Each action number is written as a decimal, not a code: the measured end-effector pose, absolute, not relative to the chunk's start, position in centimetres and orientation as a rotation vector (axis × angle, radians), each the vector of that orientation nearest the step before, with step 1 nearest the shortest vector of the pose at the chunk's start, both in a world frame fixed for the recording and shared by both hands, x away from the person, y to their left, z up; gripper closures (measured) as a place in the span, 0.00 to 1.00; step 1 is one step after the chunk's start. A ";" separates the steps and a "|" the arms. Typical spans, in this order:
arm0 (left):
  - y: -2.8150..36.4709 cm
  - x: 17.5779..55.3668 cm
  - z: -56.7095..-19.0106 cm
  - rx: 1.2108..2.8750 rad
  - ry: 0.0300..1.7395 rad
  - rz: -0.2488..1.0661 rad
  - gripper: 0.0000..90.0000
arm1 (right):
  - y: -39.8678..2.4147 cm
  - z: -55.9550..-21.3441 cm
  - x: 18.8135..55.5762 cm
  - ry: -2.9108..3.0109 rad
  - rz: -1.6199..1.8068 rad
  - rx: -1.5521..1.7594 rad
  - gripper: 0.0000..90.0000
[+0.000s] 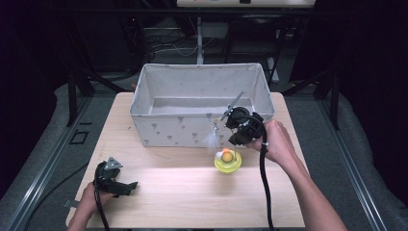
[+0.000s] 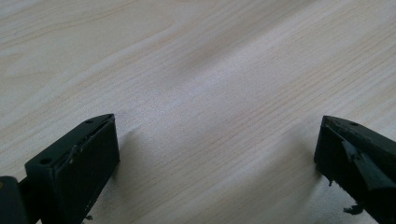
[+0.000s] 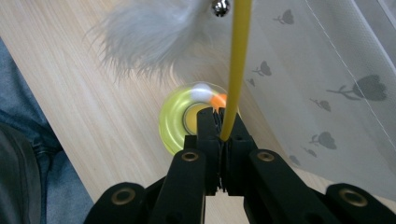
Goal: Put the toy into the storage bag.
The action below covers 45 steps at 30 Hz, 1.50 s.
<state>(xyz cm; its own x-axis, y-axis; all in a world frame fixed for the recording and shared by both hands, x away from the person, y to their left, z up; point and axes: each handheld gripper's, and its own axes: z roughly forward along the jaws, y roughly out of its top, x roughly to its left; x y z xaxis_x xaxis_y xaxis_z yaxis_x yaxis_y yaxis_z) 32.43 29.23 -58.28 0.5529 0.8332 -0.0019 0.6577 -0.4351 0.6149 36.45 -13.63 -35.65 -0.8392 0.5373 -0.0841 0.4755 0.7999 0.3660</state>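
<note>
My right gripper (image 1: pixel 230 121) hovers just in front of the fabric box, shut on a thin yellow stick (image 3: pixel 238 60); its jaws (image 3: pixel 223 123) pinch the stick's lower end. A white feather tuft (image 3: pixel 149 32) (image 1: pixel 211 139) and a small metal bell (image 3: pixel 220 5) hang at the stick's far end. Below the gripper, a yellow-green round toy (image 1: pixel 227 161) (image 3: pixel 175 119) with an orange and white ball lies on the table. My left gripper (image 1: pixel 131 186) rests low at the table's near left, open, with bare wood between its fingers (image 2: pixel 217 126).
A light grey fabric box (image 1: pixel 202 127) with a small tree print stands at the table's far middle, its wall (image 3: pixel 327 84) close to my right gripper. The wooden table (image 1: pixel 192 192) ends near my forearms; dark frames and cables stand beyond it.
</note>
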 end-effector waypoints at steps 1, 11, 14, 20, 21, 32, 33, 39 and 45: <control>29.2 32.4 -58.3 2.226 1.196 0.409 0.00 | -13.8 -35.5 36.5 2.796 0.497 0.803 0.98; 29.2 32.4 -58.3 2.226 1.196 0.409 0.00 | -15.1 -34.7 37.3 2.788 0.492 0.854 0.98; 29.2 32.4 -58.3 2.226 1.195 0.409 0.00 | -15.5 -34.2 37.5 2.783 0.486 0.870 0.98; 29.2 32.5 -58.3 2.229 1.191 0.409 0.00 | -16.2 -33.3 37.6 2.760 0.481 0.892 0.98; 29.2 32.5 -58.3 2.229 1.192 0.409 0.00 | -16.4 -33.2 37.6 2.755 0.490 0.900 0.98; 29.2 32.4 -58.3 2.226 1.196 0.409 0.00 | -17.8 -31.7 37.6 2.738 0.488 0.935 0.98; 29.2 32.4 -58.3 2.226 1.197 0.409 0.00 | -17.9 -31.6 37.5 2.735 0.496 0.941 0.98; 29.2 32.4 -58.3 2.226 1.197 0.409 0.00 | -18.4 -30.7 37.3 2.727 0.496 0.944 0.98; 29.2 32.4 -58.3 2.225 1.197 0.409 0.00 | -18.5 -29.5 37.1 2.720 0.508 0.941 0.98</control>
<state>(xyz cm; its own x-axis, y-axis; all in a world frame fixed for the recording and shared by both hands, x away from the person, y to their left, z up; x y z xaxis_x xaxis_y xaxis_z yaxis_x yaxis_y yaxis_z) 32.43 29.22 -58.28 0.5516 0.8341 -0.0020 0.6584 -0.4339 0.6150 37.10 -18.55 -29.47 -0.7712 0.6299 -0.0918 0.5542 0.7354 0.3900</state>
